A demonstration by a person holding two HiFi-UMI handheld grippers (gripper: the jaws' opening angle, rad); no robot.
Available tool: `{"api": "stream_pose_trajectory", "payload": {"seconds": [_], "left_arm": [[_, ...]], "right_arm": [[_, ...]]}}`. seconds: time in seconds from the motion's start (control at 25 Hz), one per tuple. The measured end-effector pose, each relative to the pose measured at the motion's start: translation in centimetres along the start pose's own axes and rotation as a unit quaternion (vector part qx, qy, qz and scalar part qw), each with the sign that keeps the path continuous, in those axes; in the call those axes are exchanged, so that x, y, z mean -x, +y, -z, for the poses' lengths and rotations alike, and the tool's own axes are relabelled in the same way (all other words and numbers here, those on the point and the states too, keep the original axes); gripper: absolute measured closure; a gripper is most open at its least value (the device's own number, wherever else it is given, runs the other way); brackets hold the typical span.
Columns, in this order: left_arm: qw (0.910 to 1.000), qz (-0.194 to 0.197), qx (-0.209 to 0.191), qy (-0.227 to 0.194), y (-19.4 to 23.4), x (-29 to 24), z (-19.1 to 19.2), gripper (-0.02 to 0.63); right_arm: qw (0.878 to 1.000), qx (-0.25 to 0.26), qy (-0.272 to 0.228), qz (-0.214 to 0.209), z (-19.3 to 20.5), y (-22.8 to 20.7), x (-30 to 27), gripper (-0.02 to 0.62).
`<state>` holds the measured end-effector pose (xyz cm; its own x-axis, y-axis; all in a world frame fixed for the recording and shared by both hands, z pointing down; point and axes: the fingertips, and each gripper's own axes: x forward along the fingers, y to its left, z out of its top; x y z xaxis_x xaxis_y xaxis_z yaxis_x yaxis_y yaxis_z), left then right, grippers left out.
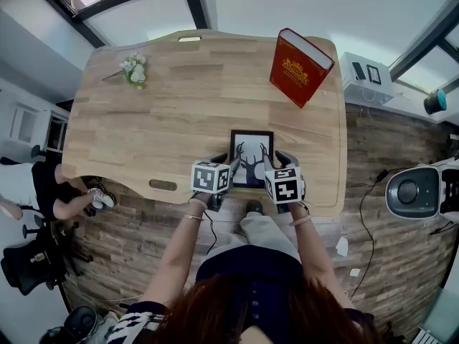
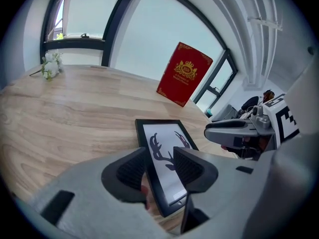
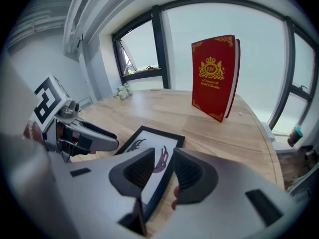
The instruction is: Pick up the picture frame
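Note:
The picture frame (image 1: 251, 158), black-rimmed with a dark antler print, lies flat near the front edge of the wooden table (image 1: 165, 127). My left gripper (image 1: 226, 163) stands at its left edge and my right gripper (image 1: 277, 159) at its right edge. In the left gripper view the frame (image 2: 160, 129) runs between that gripper's (image 2: 159, 166) open jaws, with a gap at the pads. In the right gripper view the frame's (image 3: 149, 139) rim likewise sits between the open jaws of the right gripper (image 3: 163, 169). Neither pair of pads visibly presses on it.
A red book (image 1: 300, 67) stands upright at the table's back right. A small white flower sprig (image 1: 134, 69) lies at the back left. A white box (image 1: 366, 74) and a round white device (image 1: 412, 192) sit beyond the right edge. A person's arm (image 1: 72, 205) shows at left.

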<state>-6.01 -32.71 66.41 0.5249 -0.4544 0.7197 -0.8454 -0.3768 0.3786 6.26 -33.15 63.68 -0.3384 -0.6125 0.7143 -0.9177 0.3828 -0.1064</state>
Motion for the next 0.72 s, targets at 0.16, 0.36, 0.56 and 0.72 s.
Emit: {"api": "stream_pose_trajectory", "payload": {"seconds": [0.16, 0.36, 0.56, 0.72], "left_arm": [[0.9998, -0.001, 0.010, 0.019, 0.7, -1.0, 1.1, 0.439], [0.9990, -0.013, 0.014, 0.042, 1.2, -1.5, 2.1, 0.439], [0.9982, -0.016, 0.020, 0.054, 1.7, -1.8, 3.1, 0.439], [0.9982, -0.019, 0.023, 0.053, 1.8, -2.0, 3.2, 0.439]], "right_arm": [[1.000, -0.010, 0.015, 0.001, 1.1, -0.6, -1.0, 0.491], [0.999, -0.030, 0.038, -0.006, 2.9, -1.0, -2.0, 0.491], [0.997, -0.049, 0.053, -0.012, 4.1, -0.8, -2.8, 0.486], [0.996, -0.063, 0.062, -0.019, 4.8, -0.7, -3.2, 0.482]]}}
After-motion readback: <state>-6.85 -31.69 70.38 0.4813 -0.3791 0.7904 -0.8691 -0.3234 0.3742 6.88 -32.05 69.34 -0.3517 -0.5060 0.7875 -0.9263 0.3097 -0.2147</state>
